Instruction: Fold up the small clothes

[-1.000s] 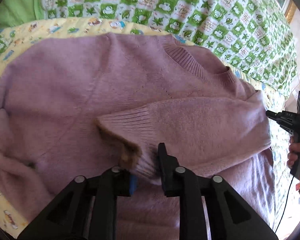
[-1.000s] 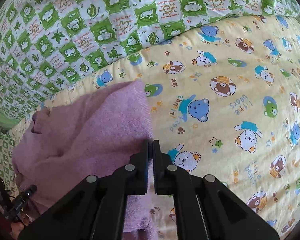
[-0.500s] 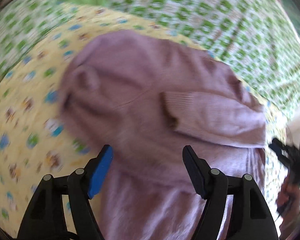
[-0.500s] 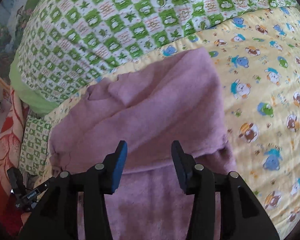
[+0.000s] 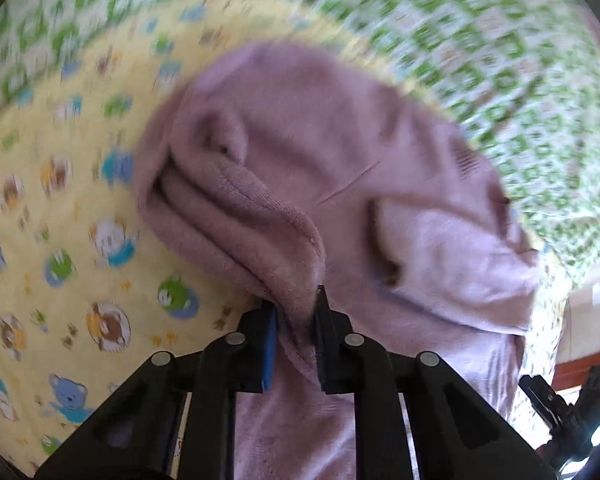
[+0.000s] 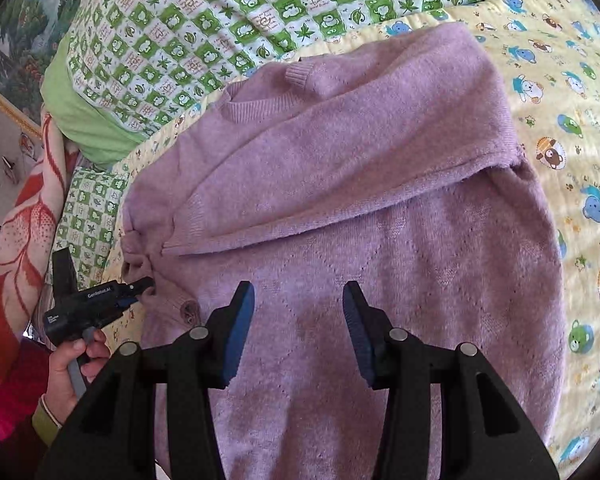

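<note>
Two grippers work one pink sweater spread on the yellow bear-print quilt. The left gripper is closing on the bunched left sleeve, which trails away up-left. The right gripper hovers half open, empty, over the sweater's body. The left hand is nearer; the fold probably runs inward across the body.

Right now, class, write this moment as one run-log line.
left gripper: closing, fold of pink knitted sweater between fingers | right gripper: open, above sweater body | one sleeve folded across | yellow bear-print quilt underneath
</note>
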Action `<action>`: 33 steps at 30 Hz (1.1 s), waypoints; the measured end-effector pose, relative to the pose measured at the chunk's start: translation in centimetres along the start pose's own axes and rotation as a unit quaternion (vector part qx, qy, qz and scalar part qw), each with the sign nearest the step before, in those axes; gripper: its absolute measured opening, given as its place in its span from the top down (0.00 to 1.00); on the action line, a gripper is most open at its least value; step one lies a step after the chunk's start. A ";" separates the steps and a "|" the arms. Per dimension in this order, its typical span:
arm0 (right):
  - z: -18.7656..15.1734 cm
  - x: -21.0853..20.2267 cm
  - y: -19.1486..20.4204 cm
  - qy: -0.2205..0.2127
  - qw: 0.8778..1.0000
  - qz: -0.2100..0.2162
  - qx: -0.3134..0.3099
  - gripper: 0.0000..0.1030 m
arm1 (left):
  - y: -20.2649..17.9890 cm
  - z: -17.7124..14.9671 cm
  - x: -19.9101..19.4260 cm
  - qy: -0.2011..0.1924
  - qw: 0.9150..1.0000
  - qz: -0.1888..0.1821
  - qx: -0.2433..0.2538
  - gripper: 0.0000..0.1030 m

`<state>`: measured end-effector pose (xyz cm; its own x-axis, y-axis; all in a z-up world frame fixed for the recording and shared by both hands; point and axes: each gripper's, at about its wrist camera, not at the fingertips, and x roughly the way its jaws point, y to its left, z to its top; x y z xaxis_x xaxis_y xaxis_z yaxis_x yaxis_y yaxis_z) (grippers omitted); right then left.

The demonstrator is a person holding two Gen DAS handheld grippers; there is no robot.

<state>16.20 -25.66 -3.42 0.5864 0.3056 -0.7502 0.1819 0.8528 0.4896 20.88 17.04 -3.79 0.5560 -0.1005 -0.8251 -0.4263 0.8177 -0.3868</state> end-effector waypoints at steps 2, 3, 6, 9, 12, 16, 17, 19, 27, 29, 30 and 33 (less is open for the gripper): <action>-0.1 -0.5 -0.2 -0.007 1.000 -0.003 0.000 0.54 | -2.2 0.4 -2.6 -0.027 0.999 -0.015 0.033 0.87; -0.1 -0.7 -0.4 -0.010 1.000 -0.003 0.003 0.54 | -3.2 0.7 -3.5 -0.035 0.998 -0.026 0.045 0.87; 0.0 -1.2 -1.2 -0.016 1.000 -0.002 0.015 0.54 | -7.9 2.0 -5.8 -0.056 0.992 -0.069 0.094 0.87; 0.2 -1.5 -1.8 -0.020 0.999 0.000 0.029 0.54 | -13.8 3.1 -5.4 -0.051 0.983 -0.108 0.138 0.86; 0.7 -1.6 -2.3 -0.022 0.999 0.002 0.039 0.54 | -19.2 3.4 -2.0 -0.014 0.976 -0.131 0.174 0.75; 1.2 -1.6 -2.5 -0.023 0.999 -0.001 0.045 0.54 | -23.2 1.6 3.1 0.051 0.966 -0.136 0.212 0.58; 1.2 -1.6 -2.7 -0.023 0.999 -0.003 0.047 0.54 | -23.5 0.8 4.0 0.063 0.964 -0.129 0.223 0.58; 1.4 -1.7 -3.0 -0.024 0.998 -0.007 0.050 0.54 | -23.2 -0.2 4.2 0.065 0.963 -0.126 0.231 0.58; 1.8 -1.1 -4.2 -0.021 0.998 -0.003 0.057 0.54 | -10.1 -1.0 1.8 0.035 0.983 -0.021 0.180 0.53; 1.9 0.0 -3.2 -0.010 0.999 0.012 0.044 0.54 | -6.3 -0.2 2.7 0.037 0.986 0.028 0.162 0.52; 1.9 0.8 -2.5 -0.001 0.999 0.018 0.034 0.54 | -5.3 0.3 3.1 0.035 0.986 0.045 0.157 0.52; 2.1 4.1 0.2 0.028 0.999 0.026 -0.002 0.54 | -3.9 1.6 5.0 0.039 0.985 0.070 0.156 0.52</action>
<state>20.33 -25.18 -5.48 0.5500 0.3724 -0.7476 0.1485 0.8372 0.5263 26.49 14.25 -5.73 0.4448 -0.0079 -0.8956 -0.2490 0.9595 -0.1321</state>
